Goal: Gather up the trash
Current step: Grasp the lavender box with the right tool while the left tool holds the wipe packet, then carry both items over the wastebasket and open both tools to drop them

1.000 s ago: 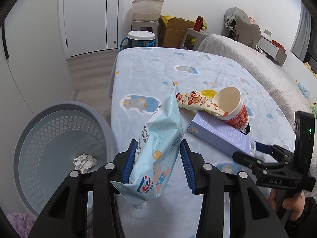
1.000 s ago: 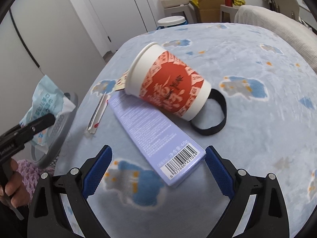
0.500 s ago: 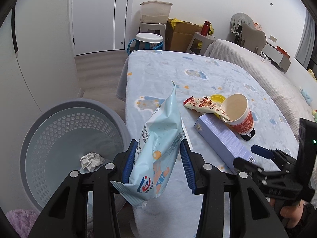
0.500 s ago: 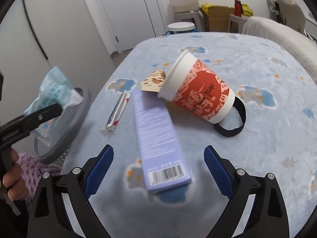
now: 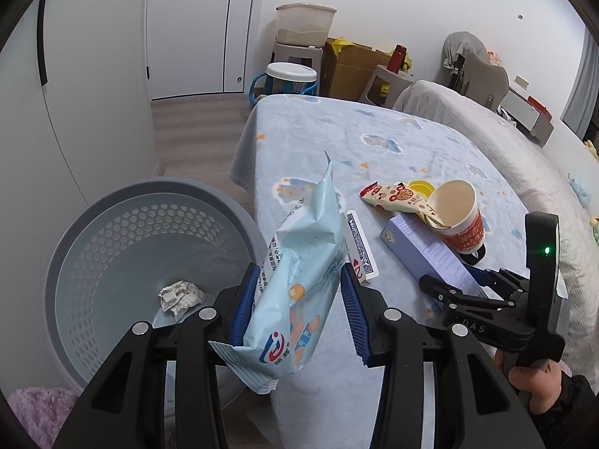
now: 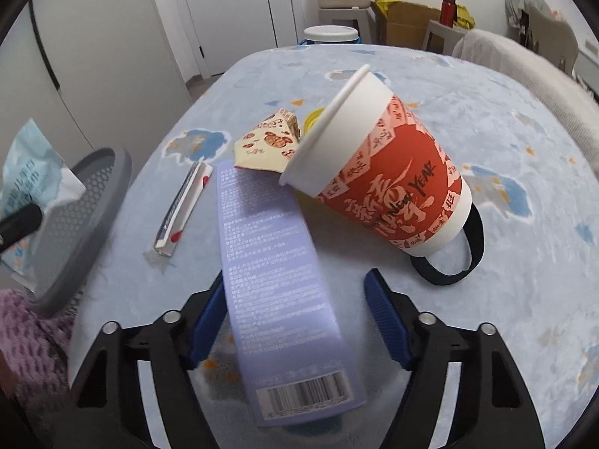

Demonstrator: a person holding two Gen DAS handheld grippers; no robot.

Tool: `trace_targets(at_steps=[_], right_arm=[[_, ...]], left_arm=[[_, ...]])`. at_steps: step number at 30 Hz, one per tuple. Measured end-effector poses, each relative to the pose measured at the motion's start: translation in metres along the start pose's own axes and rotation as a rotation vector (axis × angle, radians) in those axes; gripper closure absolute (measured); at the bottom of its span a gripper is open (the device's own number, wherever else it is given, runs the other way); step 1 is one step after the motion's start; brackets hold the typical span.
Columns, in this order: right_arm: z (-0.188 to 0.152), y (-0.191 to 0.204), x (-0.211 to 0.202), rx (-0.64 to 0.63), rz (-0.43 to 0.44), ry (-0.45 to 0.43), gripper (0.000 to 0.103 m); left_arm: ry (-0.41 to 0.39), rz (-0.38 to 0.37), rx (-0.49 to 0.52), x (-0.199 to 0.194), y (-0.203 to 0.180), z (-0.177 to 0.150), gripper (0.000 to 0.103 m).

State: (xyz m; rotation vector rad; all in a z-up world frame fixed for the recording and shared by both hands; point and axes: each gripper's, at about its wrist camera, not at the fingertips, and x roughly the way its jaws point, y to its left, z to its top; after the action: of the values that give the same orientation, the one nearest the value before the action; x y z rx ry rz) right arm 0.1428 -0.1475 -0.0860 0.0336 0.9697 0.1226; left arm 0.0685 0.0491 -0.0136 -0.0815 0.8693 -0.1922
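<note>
My left gripper [image 5: 299, 299] is shut on a light blue snack bag [image 5: 303, 280], held at the table's left edge beside the grey perforated bin [image 5: 123, 254], which holds a crumpled paper ball [image 5: 181, 295]. My right gripper [image 6: 295, 314] is open around the near end of the lilac box [image 6: 277, 280], which lies between its fingers on the table. It also shows in the left wrist view [image 5: 483, 292]. A red and white paper cup [image 6: 378, 183] lies tipped on the box's far end, with a cream snack wrapper [image 6: 265, 146] at its mouth.
A thin card pack [image 6: 179, 209] lies left of the box, and a black band [image 6: 456, 254] lies under the cup. The cloud-print blue table cover [image 6: 505, 119] spreads to the right. A purple fluffy rug [image 6: 26, 340] lies by the bin. Stools and boxes stand by the far wall.
My right gripper moved forward over the lilac box, and its fingers now straddle the near end and stand closer together. My left gripper with the bag drew back toward the bin.
</note>
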Motion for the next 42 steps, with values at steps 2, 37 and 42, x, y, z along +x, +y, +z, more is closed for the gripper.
trace_targets(at_steps=[2, 37, 42], right_arm=[[-0.006, 0.001, -0.005, 0.001, 0.004, -0.006, 0.053], [-0.002, 0.124, -0.047, 0.006, 0.217, -0.080, 0.059], [0.016, 0.150, -0.036, -0.024, 0.256, -0.083, 0.059]], left_arm=[[-0.005, 0.002, -0.007, -0.003, 0.004, 0.000, 0.061], [-0.006, 0.108, 0.023, 0.003, 0.103, -0.007, 0.061], [-0.020, 0.127, 0.003, 0.002, 0.115, -0.006, 0.061]])
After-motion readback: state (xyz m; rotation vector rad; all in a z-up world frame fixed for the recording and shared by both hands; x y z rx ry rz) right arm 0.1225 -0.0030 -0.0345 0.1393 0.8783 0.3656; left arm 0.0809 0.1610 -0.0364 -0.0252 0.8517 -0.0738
